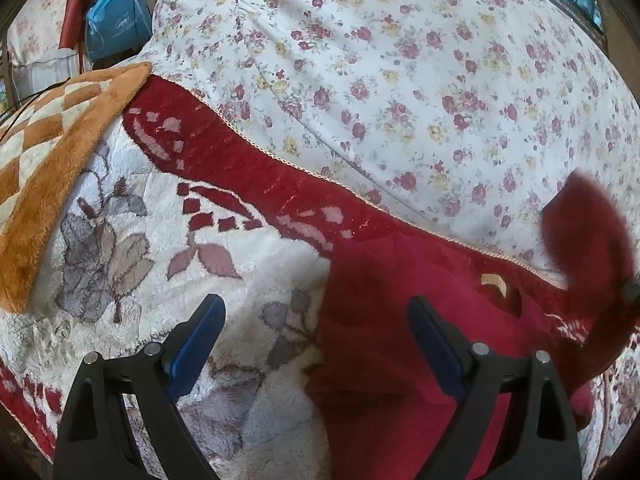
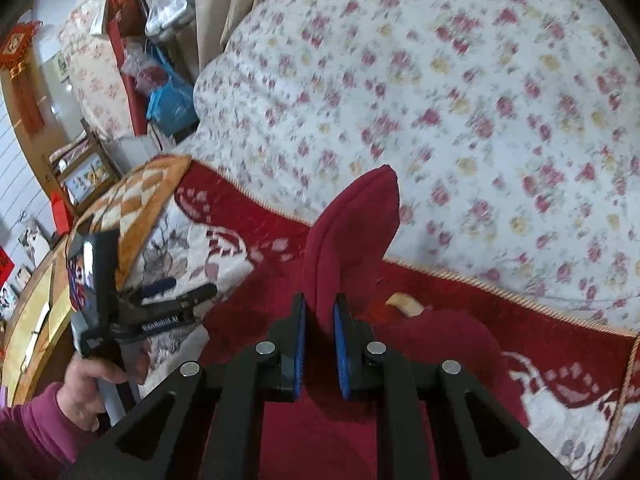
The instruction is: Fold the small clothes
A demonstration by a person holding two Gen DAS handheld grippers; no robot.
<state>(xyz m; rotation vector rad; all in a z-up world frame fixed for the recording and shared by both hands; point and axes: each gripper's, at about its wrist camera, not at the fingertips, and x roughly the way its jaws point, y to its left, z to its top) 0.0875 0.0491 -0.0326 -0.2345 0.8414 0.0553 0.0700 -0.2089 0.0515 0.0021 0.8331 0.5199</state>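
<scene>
Bedding fills both views: a plush blanket (image 1: 224,248) with a deep red border, a cream middle and woven grey-mauve leaves is spread flat, and it serves as the landmark. Behind the blanket a quilted cover (image 1: 420,72) printed with small pink and yellow roses rises in a soft mound. At the blanket's far left corner a fuzzy orange-and-cream checked cushion (image 1: 44,160) is laid. Beyond that corner a blue plastic bag (image 1: 116,24) and cluttered shelves are seen, with pale curtains (image 2: 236,8) hung behind.

On the blanket's red border a dark red fleece garment (image 1: 400,344) is spread, thick and nubbly, with a pale label at its neck. One end of the garment is pinched between the blue pads of the right gripper (image 2: 320,312) and lifted above the blanket in a rounded flap. The left gripper (image 1: 316,312) is held wide apart over the garment's left edge, nothing between its fingers. In the right wrist view, a hand (image 2: 92,384) in a magenta sleeve is seen gripping the left tool's handle.
</scene>
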